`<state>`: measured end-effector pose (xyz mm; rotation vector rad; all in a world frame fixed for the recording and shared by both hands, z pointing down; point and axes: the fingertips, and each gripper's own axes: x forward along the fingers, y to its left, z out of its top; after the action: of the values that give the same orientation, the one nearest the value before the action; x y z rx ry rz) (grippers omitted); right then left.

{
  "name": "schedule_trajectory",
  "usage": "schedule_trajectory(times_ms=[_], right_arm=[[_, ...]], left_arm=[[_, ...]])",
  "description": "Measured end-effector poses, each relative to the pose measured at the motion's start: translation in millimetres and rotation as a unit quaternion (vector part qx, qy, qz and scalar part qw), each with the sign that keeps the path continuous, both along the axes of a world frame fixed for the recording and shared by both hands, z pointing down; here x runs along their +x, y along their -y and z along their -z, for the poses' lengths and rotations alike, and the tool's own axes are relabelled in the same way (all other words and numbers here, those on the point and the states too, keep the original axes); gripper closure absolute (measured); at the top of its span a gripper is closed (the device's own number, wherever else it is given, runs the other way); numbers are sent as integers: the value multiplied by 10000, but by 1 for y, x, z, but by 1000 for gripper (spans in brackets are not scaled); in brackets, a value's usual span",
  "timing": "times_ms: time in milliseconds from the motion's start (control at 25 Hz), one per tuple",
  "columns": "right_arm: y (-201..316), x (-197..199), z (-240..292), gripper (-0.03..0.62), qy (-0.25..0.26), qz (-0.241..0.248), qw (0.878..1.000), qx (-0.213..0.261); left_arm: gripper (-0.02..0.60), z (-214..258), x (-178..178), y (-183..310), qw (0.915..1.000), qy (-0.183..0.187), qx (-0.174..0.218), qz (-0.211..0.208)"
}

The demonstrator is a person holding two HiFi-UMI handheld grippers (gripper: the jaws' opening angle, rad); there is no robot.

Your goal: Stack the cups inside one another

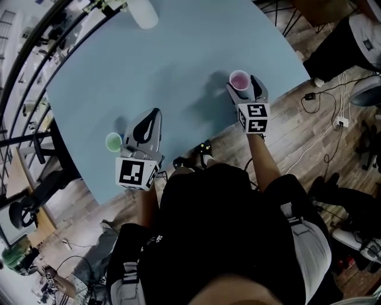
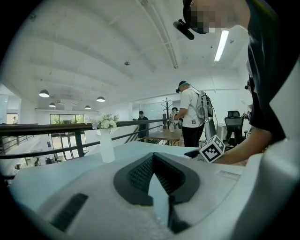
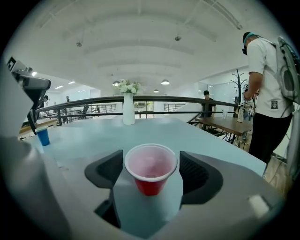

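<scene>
A red cup (image 1: 239, 78) stands upright on the light blue table (image 1: 178, 53) near its front right edge. My right gripper (image 1: 244, 84) is open around it. In the right gripper view the red cup (image 3: 151, 166) sits between the two dark pads (image 3: 194, 174) with a gap on each side. A second cup (image 1: 114, 142), greenish from above, stands just left of my left gripper (image 1: 155, 114). That second cup (image 3: 42, 136) looks blue in the right gripper view. The left gripper (image 2: 153, 158) is shut, its pads meeting at the tips with nothing between them.
A white vase (image 1: 143, 12) with flowers stands at the table's far side. The table's front edge runs right by both grippers, with wooden floor and cables (image 1: 321, 119) below. A railing (image 3: 154, 99) and standing people (image 2: 192, 117) are beyond the table.
</scene>
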<state>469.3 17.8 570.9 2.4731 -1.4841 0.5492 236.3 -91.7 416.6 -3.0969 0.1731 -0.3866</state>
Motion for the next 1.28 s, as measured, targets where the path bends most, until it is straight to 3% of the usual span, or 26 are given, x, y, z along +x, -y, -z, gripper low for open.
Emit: schedule_trajectory(times_ms=[640, 1280], right_arm=[[6, -11, 4, 250, -152, 275, 9995, 12], [47, -77, 41, 250, -199, 962, 9947, 313]], left_arm=[[591, -1, -23, 2, 9996, -2, 33, 278], [591, 12, -80, 19, 9972, -181, 65, 728]])
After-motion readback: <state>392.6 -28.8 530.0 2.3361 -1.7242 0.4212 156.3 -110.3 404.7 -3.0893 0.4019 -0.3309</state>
